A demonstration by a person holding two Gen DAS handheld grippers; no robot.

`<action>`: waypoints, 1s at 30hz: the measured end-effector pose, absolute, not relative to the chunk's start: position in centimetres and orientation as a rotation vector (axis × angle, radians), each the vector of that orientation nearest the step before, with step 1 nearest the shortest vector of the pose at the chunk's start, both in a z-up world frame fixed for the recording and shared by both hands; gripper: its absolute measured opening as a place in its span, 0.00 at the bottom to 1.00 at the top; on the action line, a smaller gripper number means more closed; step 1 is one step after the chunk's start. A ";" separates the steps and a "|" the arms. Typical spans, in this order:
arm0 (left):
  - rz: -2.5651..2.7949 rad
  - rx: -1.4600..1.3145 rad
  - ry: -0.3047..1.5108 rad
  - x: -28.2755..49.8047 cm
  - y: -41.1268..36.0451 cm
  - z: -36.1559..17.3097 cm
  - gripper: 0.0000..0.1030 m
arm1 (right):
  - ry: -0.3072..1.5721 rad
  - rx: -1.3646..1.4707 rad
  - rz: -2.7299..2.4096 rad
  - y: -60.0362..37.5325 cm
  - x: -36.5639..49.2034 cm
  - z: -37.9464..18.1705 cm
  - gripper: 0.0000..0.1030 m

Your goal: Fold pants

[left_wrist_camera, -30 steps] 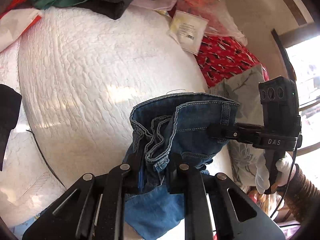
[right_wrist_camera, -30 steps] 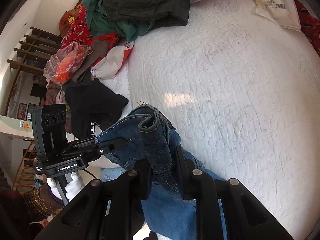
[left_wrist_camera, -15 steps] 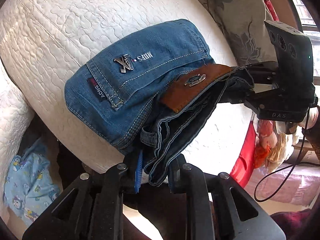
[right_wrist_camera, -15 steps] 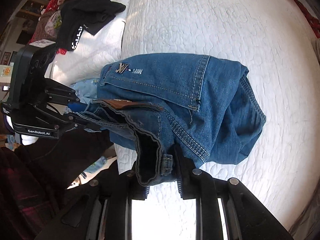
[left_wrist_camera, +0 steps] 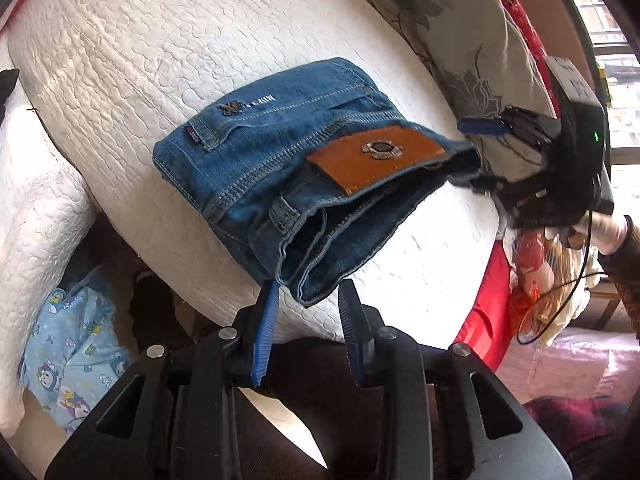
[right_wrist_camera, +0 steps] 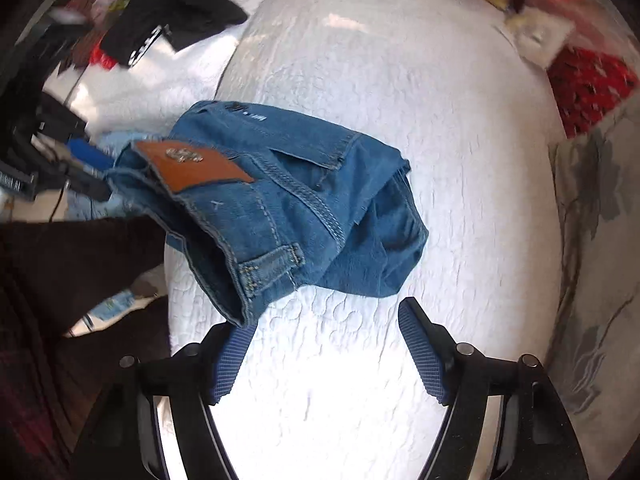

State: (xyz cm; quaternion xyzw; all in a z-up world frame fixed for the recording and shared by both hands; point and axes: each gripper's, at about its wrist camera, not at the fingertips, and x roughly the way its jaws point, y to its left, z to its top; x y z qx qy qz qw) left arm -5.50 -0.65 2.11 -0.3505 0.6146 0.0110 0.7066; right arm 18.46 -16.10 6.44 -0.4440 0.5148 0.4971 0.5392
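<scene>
The folded blue denim pants, held up a second before, had been laid on the white quilted bed near its edge. The left gripper was opening, the waistband edge loose between its jaws. The right gripper was opened wide, with nothing held, so the pants could be left flat.

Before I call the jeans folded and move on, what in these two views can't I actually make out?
- Jeans, left wrist view: the legs are tucked under the top layer, so neatness of the fold is hidden.
- Pocket lettering, right wrist view: motion blur, unreadable.
- Left tool, right wrist view: blurred and cut off by the left edge.
- Right tool, left wrist view: whether its lower finger touches the waistband is unclear.
</scene>
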 end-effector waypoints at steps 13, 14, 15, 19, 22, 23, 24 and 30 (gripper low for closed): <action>0.238 -1.140 1.242 -5.7 6.3 -2.5 0.28 | 1.676 -0.160 0.966 -15.4 26.0 1.9 0.83; 0.263 -1.171 1.232 -5.2 6.9 -3.6 0.28 | 1.686 -0.166 0.952 -14.7 25.7 0.7 0.83; 0.271 -1.190 1.229 -4.6 7.2 -4.5 0.28 | 1.707 -0.161 0.946 -13.9 25.3 -0.7 0.82; 0.291 -1.254 1.266 -2.7 6.8 -6.2 0.28 | 1.797 -0.249 0.991 -10.3 23.4 -3.5 0.31; 0.333 -1.229 1.158 -2.3 6.3 -3.8 0.28 | 1.616 -0.355 1.127 -7.1 23.0 0.3 0.29; 0.360 -1.226 1.136 -2.0 6.2 -3.5 0.32 | 1.554 -0.403 1.155 -6.4 23.0 1.2 0.29; 0.383 -1.230 1.126 -1.6 6.0 -3.7 0.35 | 1.501 -0.476 1.158 -5.7 22.9 1.3 0.29; 0.348 -1.138 1.271 0.8 4.3 -6.9 0.37 | 1.484 -0.731 1.069 -4.8 22.9 -3.2 0.32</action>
